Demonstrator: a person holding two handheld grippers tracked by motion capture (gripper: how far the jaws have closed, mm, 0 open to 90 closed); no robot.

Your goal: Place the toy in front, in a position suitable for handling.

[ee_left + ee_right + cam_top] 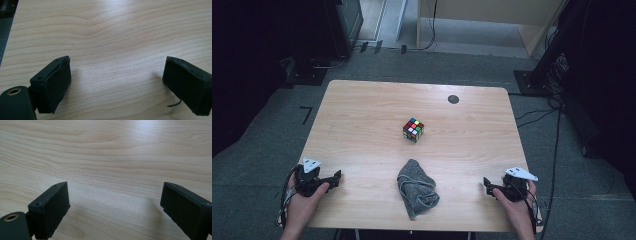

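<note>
Cloth, grey and crumpled, lies near a glossy colour-tiled cube on the pale wood-grain tabletop, between left gripper and right gripper, both with jaws spread and empty.

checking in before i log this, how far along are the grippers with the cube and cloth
Nothing looks done: the multicoloured puzzle cube sits alone mid-table and the crumpled grey cloth lies untouched near the front edge. Nothing is in hand; the left gripper and right gripper rest apart at the table's sides, jaws open. Everything remains.

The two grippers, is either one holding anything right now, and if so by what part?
Nothing is held. The left gripper and right gripper both stand open over bare table, apart from the grey cloth and Rubik's cube.
</note>
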